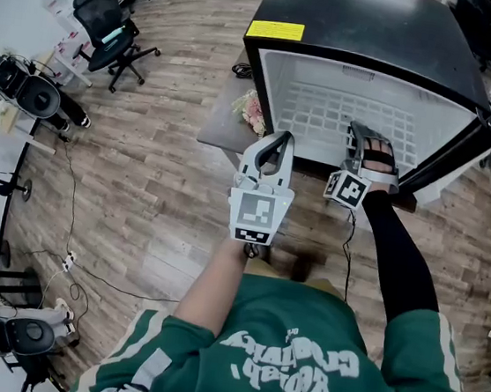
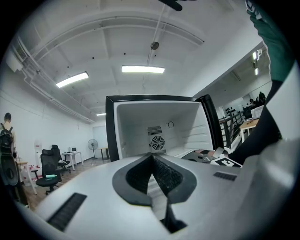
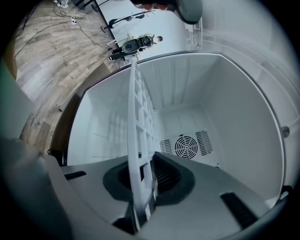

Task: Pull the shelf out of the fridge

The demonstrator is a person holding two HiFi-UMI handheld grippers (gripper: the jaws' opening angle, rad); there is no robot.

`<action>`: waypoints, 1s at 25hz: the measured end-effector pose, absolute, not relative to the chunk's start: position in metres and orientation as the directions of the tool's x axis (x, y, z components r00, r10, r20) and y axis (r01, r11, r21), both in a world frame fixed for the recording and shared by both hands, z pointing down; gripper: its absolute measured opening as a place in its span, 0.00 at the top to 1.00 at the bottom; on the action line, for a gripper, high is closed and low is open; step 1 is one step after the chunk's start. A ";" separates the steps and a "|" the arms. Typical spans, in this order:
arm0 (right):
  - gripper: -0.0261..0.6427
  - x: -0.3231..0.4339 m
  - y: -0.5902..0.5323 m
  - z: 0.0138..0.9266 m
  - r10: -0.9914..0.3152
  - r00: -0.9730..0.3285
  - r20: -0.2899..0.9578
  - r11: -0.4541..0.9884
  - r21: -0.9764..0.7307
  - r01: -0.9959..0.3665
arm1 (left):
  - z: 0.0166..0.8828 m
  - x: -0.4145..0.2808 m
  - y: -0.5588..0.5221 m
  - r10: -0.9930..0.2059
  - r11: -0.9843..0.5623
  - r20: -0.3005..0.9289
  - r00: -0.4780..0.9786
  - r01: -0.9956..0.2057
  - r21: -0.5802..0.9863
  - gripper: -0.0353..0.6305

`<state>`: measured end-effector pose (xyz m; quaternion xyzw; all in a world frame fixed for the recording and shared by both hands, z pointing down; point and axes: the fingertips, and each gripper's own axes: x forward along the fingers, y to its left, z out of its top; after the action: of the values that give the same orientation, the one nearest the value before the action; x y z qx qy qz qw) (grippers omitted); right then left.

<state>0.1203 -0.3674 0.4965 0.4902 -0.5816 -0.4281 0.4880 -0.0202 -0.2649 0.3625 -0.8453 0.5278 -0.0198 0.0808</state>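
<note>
shelf [image 3: 136,117] lies inside the fridge [image 1: 364,28], its front edge clamped by the fingers of the right gripper [image 3: 143,168]. left gripper [image 2: 151,159] fingers are pressed together, empty.

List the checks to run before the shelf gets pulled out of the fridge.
1. Right gripper shut on the shelf's front edge: ok.
2. Fridge stands open: ok.
3. Nothing standing on the shelf: ok.
4. Left gripper shut, empty, outside the fridge: ok.
5. Shelf free in its side rails: cannot tell.
</note>
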 end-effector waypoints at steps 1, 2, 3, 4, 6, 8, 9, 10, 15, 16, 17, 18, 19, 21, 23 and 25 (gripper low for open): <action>0.88 0.120 -0.367 0.497 -0.988 -0.044 0.149 0.154 0.976 -0.153 | 0.363 -0.020 -0.263 -0.897 -0.427 -0.052 0.440 -0.890 -0.158 0.92; 0.88 0.120 -0.366 0.497 -0.988 -0.044 0.149 0.154 0.977 -0.151 | 0.363 -0.020 -0.261 -0.898 -0.425 -0.052 0.438 -0.891 -0.159 0.92; 0.88 0.120 -0.365 0.498 -0.988 -0.045 0.146 0.152 0.978 -0.147 | 0.363 -0.020 -0.260 -0.898 -0.424 -0.053 0.437 -0.891 -0.161 0.92; 0.88 0.120 -0.364 0.498 -0.989 -0.044 0.144 0.148 0.979 -0.140 | 0.364 -0.019 -0.258 -0.899 -0.423 -0.053 0.436 -0.892 -0.162 0.92; 0.89 0.120 -0.362 0.498 -0.989 -0.044 0.139 0.144 0.981 -0.129 | 0.363 -0.019 -0.256 -0.900 -0.419 -0.054 0.433 -0.893 -0.164 0.92; 0.89 0.119 -0.362 0.494 -0.989 -0.049 0.138 0.143 0.982 -0.126 | 0.360 -0.021 -0.257 -0.903 -0.413 -0.054 0.426 -0.896 -0.163 0.92; 0.89 0.118 -0.362 0.492 -0.989 -0.052 0.137 0.143 0.982 -0.125 | 0.358 -0.022 -0.258 -0.904 -0.410 -0.055 0.423 -0.898 -0.161 0.92; 0.89 0.118 -0.362 0.491 -0.989 -0.055 0.136 0.142 0.982 -0.125 | 0.356 -0.022 -0.258 -0.906 -0.407 -0.056 0.420 -0.899 -0.160 0.92; 0.88 0.118 -0.350 0.498 -0.990 -0.067 0.128 0.135 0.982 -0.130 | 0.363 -0.017 -0.246 -0.907 -0.402 -0.059 0.416 -0.901 -0.164 0.92; 0.88 0.118 -0.345 0.499 -0.990 -0.068 0.125 0.133 0.982 -0.131 | 0.366 -0.016 -0.242 -0.907 -0.403 -0.061 0.417 -0.900 -0.165 0.92; 0.89 0.117 -0.342 0.501 -0.990 -0.069 0.123 0.131 0.983 -0.132 | 0.367 -0.015 -0.238 -0.906 -0.403 -0.062 0.418 -0.900 -0.167 0.92; 0.88 0.116 -0.339 0.501 -0.990 -0.070 0.123 0.131 0.982 -0.132 | 0.367 -0.015 -0.236 -0.906 -0.403 -0.063 0.418 -0.900 -0.167 0.92; 0.88 0.116 -0.338 0.501 -0.990 -0.071 0.123 0.131 0.982 -0.132 | 0.367 -0.015 -0.235 -0.907 -0.403 -0.063 0.417 -0.900 -0.167 0.92; 0.88 0.115 -0.337 0.500 -0.990 -0.072 0.124 0.132 0.982 -0.133 | 0.367 -0.015 -0.234 -0.908 -0.400 -0.063 0.414 -0.902 -0.163 0.92; 0.88 0.115 -0.335 0.500 -0.990 -0.072 0.123 0.132 0.982 -0.135 | 0.366 -0.016 -0.232 -0.910 -0.397 -0.065 0.410 -0.905 -0.156 0.92; 0.88 0.115 -0.333 0.499 -0.990 -0.073 0.118 0.127 0.982 -0.136 | 0.367 -0.016 -0.229 -0.911 -0.394 -0.067 0.407 -0.907 -0.150 0.92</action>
<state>0.1150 -0.3327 0.4992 0.4859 -0.5797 -0.4475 0.4771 -0.0163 -0.2294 0.3669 -0.8346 0.5446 -0.0129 0.0817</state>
